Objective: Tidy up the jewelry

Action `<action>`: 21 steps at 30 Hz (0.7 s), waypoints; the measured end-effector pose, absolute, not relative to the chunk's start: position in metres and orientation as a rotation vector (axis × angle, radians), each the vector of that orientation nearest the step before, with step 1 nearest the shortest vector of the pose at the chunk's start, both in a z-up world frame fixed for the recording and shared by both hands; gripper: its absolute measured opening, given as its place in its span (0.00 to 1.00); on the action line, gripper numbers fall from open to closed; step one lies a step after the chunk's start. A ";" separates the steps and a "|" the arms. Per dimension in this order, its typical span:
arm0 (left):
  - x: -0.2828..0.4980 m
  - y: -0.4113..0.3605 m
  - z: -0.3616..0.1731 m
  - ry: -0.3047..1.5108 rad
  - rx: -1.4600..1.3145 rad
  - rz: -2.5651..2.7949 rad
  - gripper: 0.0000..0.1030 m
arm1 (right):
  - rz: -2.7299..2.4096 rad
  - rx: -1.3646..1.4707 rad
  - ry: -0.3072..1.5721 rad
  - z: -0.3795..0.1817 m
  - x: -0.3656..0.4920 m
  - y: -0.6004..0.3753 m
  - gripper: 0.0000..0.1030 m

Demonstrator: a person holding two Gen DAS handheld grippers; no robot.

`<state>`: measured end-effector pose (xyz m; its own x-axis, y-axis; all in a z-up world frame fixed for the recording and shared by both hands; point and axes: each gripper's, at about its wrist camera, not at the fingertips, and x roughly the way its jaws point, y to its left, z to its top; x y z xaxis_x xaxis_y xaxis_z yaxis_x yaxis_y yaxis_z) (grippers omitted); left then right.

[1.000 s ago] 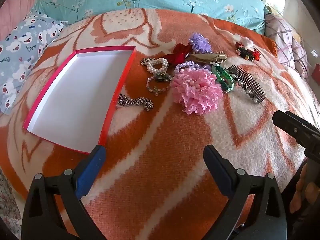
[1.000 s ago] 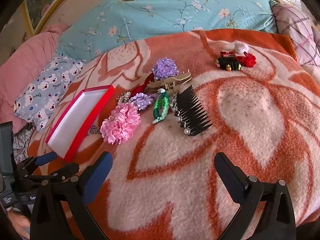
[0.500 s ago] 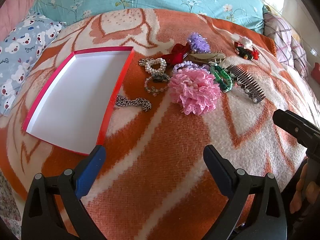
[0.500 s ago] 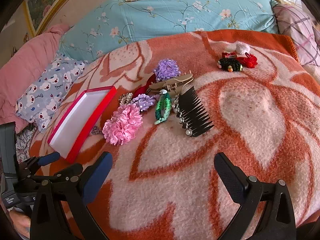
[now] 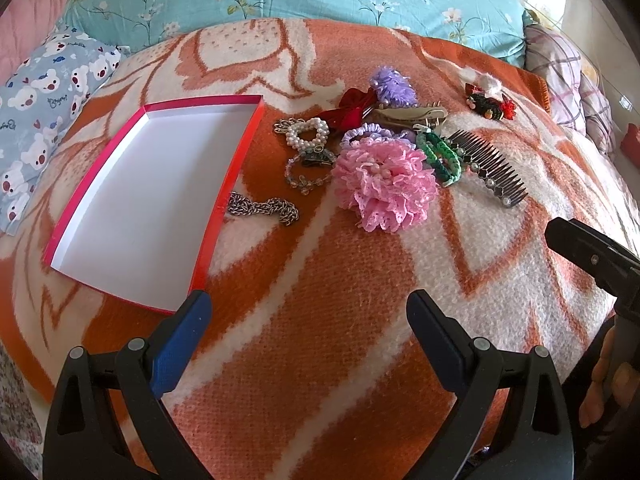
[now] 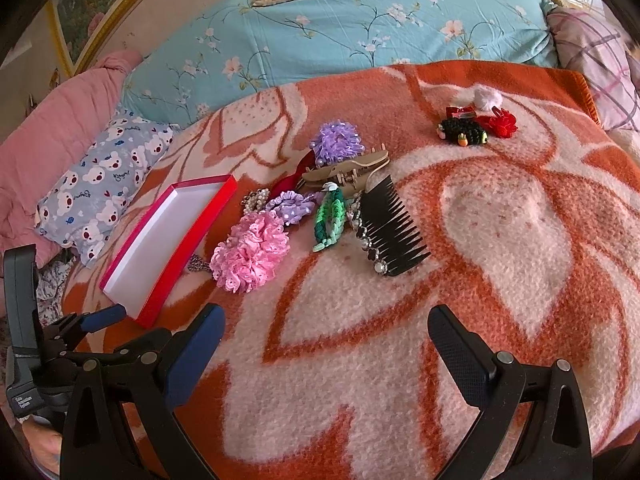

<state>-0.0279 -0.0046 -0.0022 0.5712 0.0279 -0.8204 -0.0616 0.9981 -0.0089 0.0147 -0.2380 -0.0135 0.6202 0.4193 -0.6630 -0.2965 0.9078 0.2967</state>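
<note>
1. Nearest the near edge of the bed, the left tool [image 5: 306,316] hangs with its jaws spread wide and nothing between them; the right tool [image 6: 326,330] is the same — wide open, empty, over bare blanket [image 6: 500,240].
2. Just past the left tool, toward the bed's left side, the red box [image 5: 224,184] lies open with a white floor and nothing in it. By that, the sorting looks not yet begun: this is the approach to a first pick.
3. Touching the box's right wall lies the chain [image 5: 264,208], the piece closest to the left tool. Beyond it sit a bead bracelet [image 5: 306,178] and a pearl bracelet [image 5: 308,132].
4. In the middle of the bed the pink flower [image 5: 384,184] is the biggest item, with a green band [image 5: 442,156] touching its right side and the comb [image 6: 390,226] just beside that, teeth pointing right.
5. Farther back a beige claw clip [image 6: 346,168], a red bow [image 5: 350,108] and a purple flower [image 6: 338,140] crowd together; whether they overlap I cannot tell.
6. Well apart, toward the far right corner, sits a small cluster of black and red clips [image 6: 476,124].
7. Next move, as I judge it: lower the left tool over the chain, close on a bunched part so it does not slip, then carry it over the box wall — a short trip.
</note>
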 end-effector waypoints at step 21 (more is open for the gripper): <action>-0.022 -0.008 -0.003 0.965 -0.032 0.039 0.96 | 0.409 0.157 0.829 -0.014 0.016 -0.239 0.98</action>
<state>-0.0225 -0.0076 -0.0025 0.5687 0.0192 -0.8223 -0.0476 0.9988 -0.0095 0.0163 -0.2388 -0.0139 0.6032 0.4121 -0.6829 -0.2914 0.9108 0.2924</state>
